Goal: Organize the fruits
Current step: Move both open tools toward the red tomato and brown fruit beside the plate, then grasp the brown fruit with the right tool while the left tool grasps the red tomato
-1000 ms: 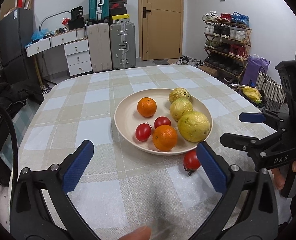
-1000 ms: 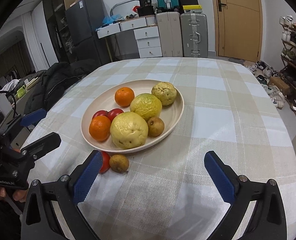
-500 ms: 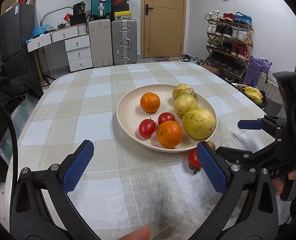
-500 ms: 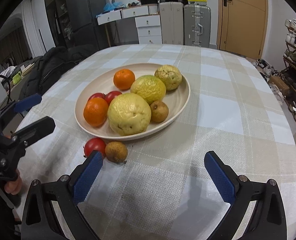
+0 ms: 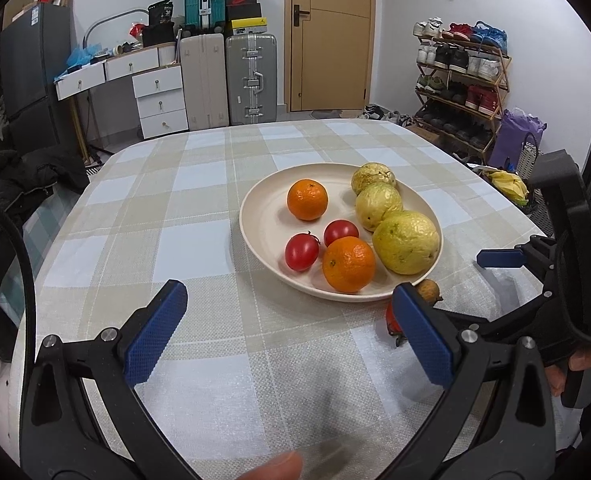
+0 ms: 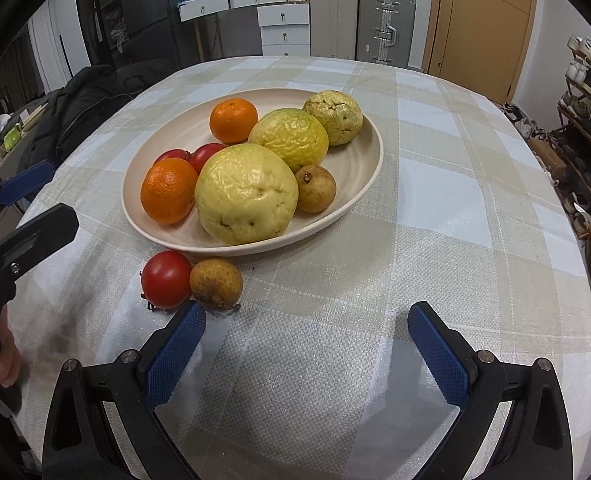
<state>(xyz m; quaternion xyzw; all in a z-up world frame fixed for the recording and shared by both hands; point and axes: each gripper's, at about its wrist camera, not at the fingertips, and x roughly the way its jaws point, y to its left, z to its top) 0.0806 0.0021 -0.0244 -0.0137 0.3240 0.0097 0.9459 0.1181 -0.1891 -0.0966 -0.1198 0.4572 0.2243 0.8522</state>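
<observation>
Both my tongs are hovering over the worktop [image 6: 435,208] right now, the one with the checked beige and white cloth. The right tongs [image 6: 307,344] are spread wide with nothing between the blue pads, and the left tongs [image 5: 283,332] are just as wide and empty too.

The cream plate [image 6: 359,168] sits mid-worktop and it's pretty loaded: two oranges, one at the back [image 6: 233,120] and one at the front-left [image 6: 169,190], two red tomatoes [image 6: 205,156] tucked between them, three wrinkly yellow-green fruits in a row with the biggest one [image 6: 247,192] at the front, and a small brown fruit [image 6: 315,188] leaning against it near the rim.

Two strays lie off the plate on the cloth, just beside its near rim: a red tomato [image 6: 166,279] and another small brown fruit [image 6: 216,282], touching each other. My right tongs' left pad [image 6: 175,354] is just short of them. From the left wrist camera that tomato [image 5: 391,318] is mostly hidden behind the left tongs' right pad.
</observation>
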